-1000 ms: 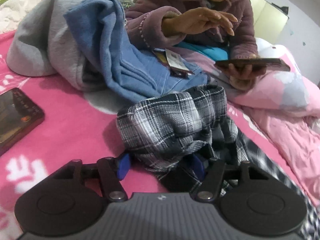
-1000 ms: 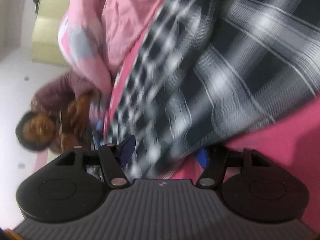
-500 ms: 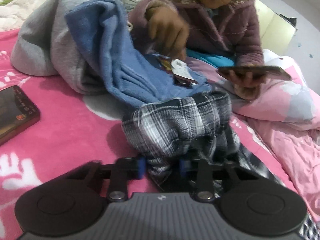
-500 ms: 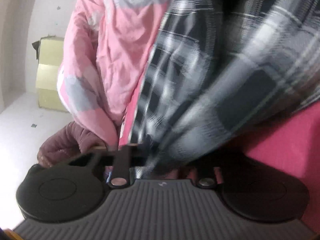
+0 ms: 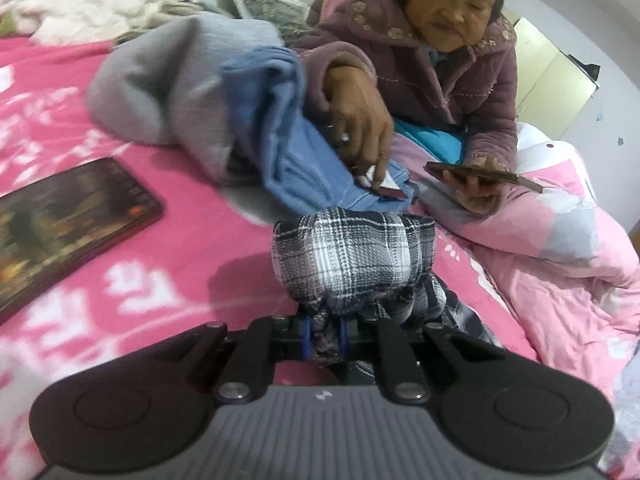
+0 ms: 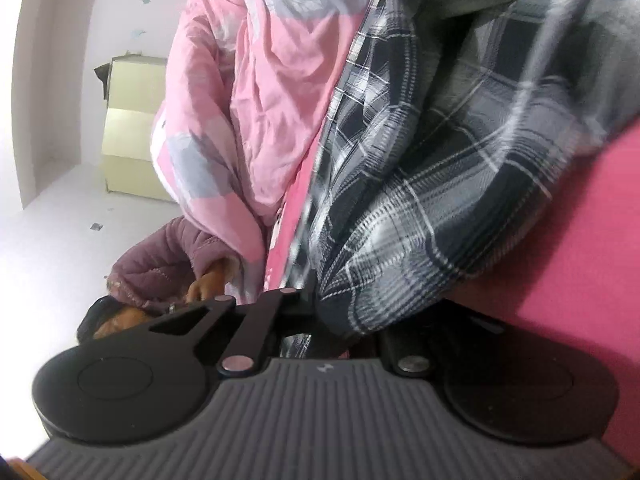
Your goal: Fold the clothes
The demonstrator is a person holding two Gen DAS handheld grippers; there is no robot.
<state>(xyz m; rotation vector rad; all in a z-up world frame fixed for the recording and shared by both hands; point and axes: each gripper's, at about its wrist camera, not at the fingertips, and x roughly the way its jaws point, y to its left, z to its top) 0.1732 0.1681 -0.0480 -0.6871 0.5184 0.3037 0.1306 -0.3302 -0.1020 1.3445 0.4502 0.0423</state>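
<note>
**Inspector:** Left wrist view: your left gripper [image 5: 324,338] is closing its jaws on a bunched fold of the plaid garment [image 5: 352,262], which is rising directly ahead off the pink bedsheet [image 5: 192,248] and trailing away to the right.

**Operator:** And the right wrist view?

**Inspector:** Your right gripper [image 6: 340,330] is clamping the plaid garment's [image 6: 432,184] edge; cloth is running up and rightward, hiding the pads.

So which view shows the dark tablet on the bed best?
The left wrist view: the tablet lies flat on the pink bedspread, though cut off at the frame edge. The right wrist view misses it entirely.
</note>
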